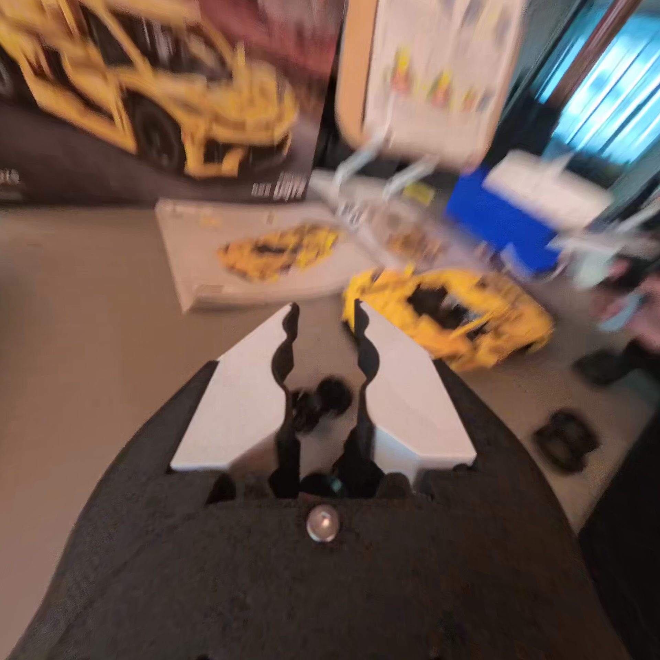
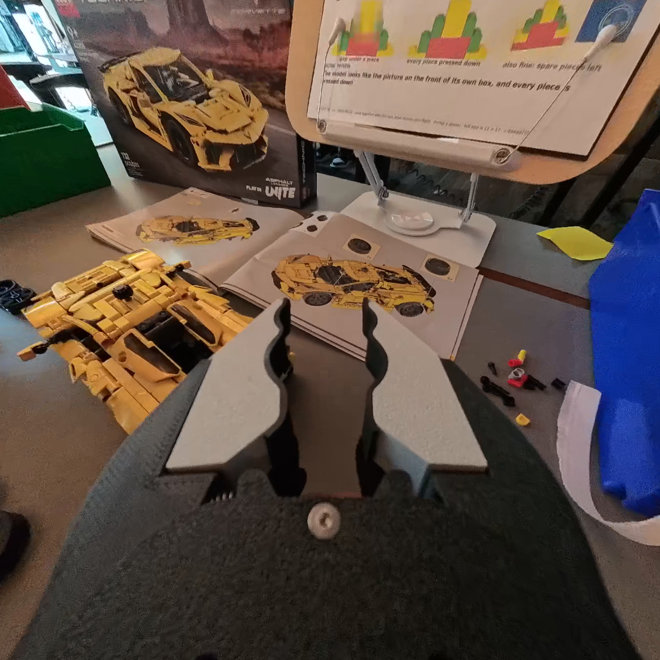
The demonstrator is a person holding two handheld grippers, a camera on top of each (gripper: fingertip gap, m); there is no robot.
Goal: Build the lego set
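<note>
Fitting wheels to a near-finished car

Left gripper (image 1: pixel 325 310) hovers over the bench (image 1: pixel 89 321), jaws narrowly parted around a small black wheel-like part (image 1: pixel 321 401); contact unclear through motion blur. Right gripper (image 2: pixel 323 307) jaws stand wide, empty. Yellow brick-built sports car (image 2: pixel 125 332) lies on the bench, left of the open instruction booklet (image 2: pixel 357 282). Loose small red and black pieces (image 2: pixel 514 378) sit far right. Risk: a fast swing could drop the part or knock the car's panels loose.

Both grippers, left (image 1: pixel 325 310) and right (image 2: pixel 325 307), are showing textured black printed bodies, pale grey wedge fingers (image 2: pixel 232 403) with wavy black pads, one silver screw (image 2: pixel 324 520) each.
</note>
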